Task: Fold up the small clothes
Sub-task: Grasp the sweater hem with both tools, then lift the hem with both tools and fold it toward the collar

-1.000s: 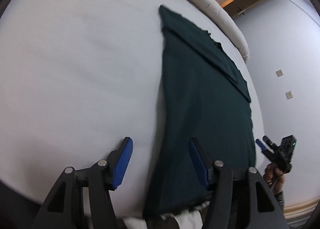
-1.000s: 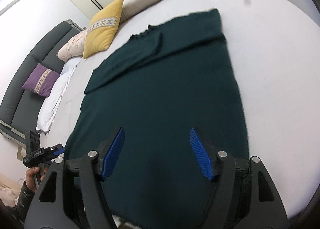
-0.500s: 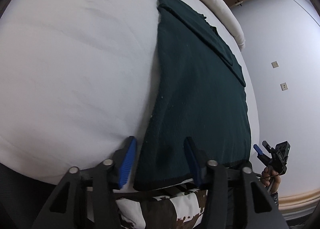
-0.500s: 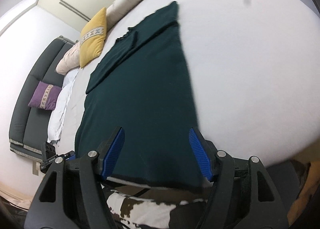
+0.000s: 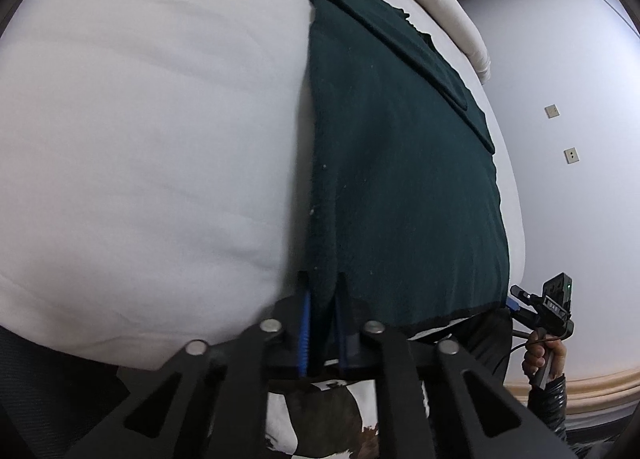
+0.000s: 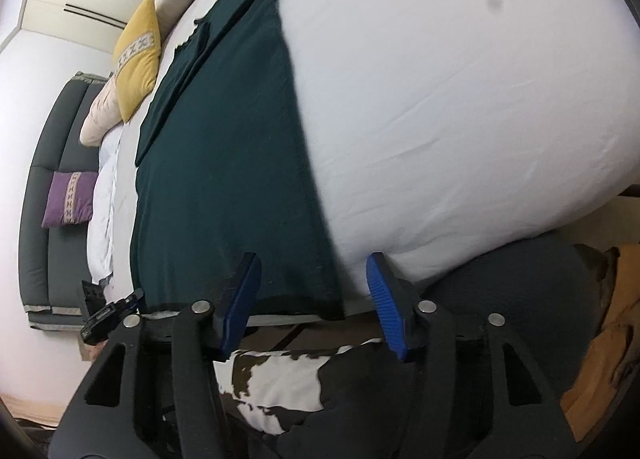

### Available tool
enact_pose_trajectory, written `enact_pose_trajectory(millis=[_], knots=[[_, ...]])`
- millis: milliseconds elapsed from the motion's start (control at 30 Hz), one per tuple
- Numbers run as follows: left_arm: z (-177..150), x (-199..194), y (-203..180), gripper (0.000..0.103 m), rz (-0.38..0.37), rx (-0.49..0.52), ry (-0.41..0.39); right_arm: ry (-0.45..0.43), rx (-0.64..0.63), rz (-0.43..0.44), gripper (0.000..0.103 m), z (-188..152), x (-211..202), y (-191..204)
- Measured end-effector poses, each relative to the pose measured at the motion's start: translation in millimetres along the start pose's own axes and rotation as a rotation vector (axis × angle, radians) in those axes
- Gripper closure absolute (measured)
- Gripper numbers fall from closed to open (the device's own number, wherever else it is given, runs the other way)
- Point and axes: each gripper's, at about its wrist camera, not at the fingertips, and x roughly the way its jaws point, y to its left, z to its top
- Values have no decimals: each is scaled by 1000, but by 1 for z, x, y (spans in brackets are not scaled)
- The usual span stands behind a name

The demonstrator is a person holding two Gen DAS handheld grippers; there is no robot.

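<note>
A dark green garment lies flat on the white bed, its sleeves folded across the far end. My left gripper is shut on the garment's near left hem corner at the bed's edge. In the right wrist view the garment runs away from me. My right gripper is open, its blue pads on either side of the near right hem corner, not touching it. The right gripper also shows in the left wrist view.
A yellow cushion and beige pillows lie at the bed's far end. A purple cushion sits on a grey sofa. A black-and-white patterned cloth is below the grippers. A wall stands right of the bed.
Both grippers have dropped to the garment's near hem. The left gripper has closed on the left corner. The right gripper has shifted right, its open jaws now around the right corner.
</note>
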Motion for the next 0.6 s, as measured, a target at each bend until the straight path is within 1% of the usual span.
enact_pose_trajectory(millis=[100,200,300,333,367,400,600], knots=[[-1,0,2,95,-4,-2,-2,50,-19,-45,59,2,16,13],[-3,-2,4,96,-8,-1,-4,53,-3,-37,62,4,19,12],[-3,-3,4,97,-9,4,-4,52,5,-31,74,1,18,7],[-3,-4,4,97,-8,8,-4,50,13,-21,82,1,17,5],[-4,-4,3,97,-6,12,-5,49,15,-15,86,0,16,3],[-4,-5,2,97,-6,16,-5,48,12,-9,97,-2,16,3],[-7,-19,-2,98,-43,13,-37,-18,-35,6,98,-7,3,10]])
